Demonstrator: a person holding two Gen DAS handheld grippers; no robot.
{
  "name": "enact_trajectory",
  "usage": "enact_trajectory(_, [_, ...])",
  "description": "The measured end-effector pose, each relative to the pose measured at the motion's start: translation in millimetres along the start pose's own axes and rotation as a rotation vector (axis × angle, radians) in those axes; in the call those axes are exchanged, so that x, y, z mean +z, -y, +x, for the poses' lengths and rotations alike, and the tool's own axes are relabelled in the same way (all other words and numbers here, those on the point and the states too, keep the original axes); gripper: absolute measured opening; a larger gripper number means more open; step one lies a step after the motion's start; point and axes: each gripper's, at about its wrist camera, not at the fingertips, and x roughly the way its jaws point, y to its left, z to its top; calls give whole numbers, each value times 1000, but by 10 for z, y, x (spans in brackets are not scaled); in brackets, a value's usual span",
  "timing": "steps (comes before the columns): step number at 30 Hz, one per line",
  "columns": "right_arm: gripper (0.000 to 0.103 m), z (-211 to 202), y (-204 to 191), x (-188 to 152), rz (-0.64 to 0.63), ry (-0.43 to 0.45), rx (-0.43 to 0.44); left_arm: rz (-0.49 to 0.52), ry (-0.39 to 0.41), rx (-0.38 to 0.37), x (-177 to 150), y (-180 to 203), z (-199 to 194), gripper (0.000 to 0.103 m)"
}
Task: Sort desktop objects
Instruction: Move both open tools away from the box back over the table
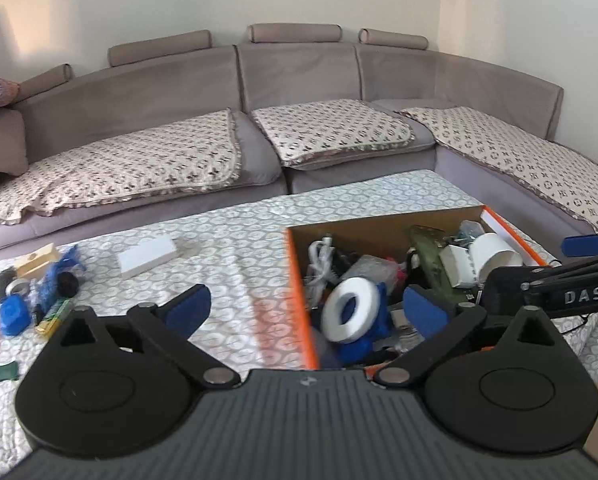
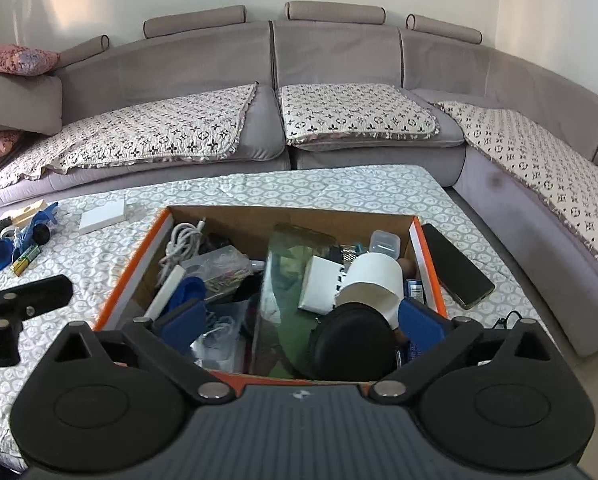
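An orange-rimmed cardboard box [image 1: 299,280] [image 2: 127,276] full of clutter sits on the patterned table. In the left wrist view a white tape roll [image 1: 353,308] lies blurred in the box, over a blue item. My left gripper [image 1: 307,308] is open and empty above the box's left wall. My right gripper [image 2: 299,320] is open and empty above the box's near edge, over a black round case [image 2: 353,344]. A white cup [image 2: 373,286], a white cable [image 2: 183,242] and a green glass piece [image 2: 283,280] lie in the box.
Loose items lie at the table's left: a white box [image 1: 147,258], a blue toy car [image 1: 57,280], a blue case [image 1: 14,314], batteries [image 1: 53,316], a tape roll [image 1: 17,288]. A black phone [image 2: 455,266] lies right of the box. A grey sofa [image 2: 299,80] curves behind.
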Motion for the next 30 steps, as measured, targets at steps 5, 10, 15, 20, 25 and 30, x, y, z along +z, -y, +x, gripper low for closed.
enact_trajectory(5, [103,-132,-210,-51,-15,0,27,-16,-1,36,-127,-231,-140,103])
enact_trajectory(10, [103,-242,-563,-159,-59,-20,79,-41,-11,75,-292,-449,-287,103])
enact_trajectory(15, [103,-340,-1020,-268,-103,-51,174,-75,-7,130,-420,-713,-507,103])
enact_trajectory(20, [103,-327,-1577,-341,-157,-61,283,-118,-7,210,-493,-1061,-703,103])
enact_trajectory(25, [103,-231,-2036,-390,-216,-88,350,-130,-13,272,-594,-1364,-717,103])
enact_trajectory(30, [103,-3,-2435,-396,-261,-123,370,-220,-58,315,-759,-1766,-555,103])
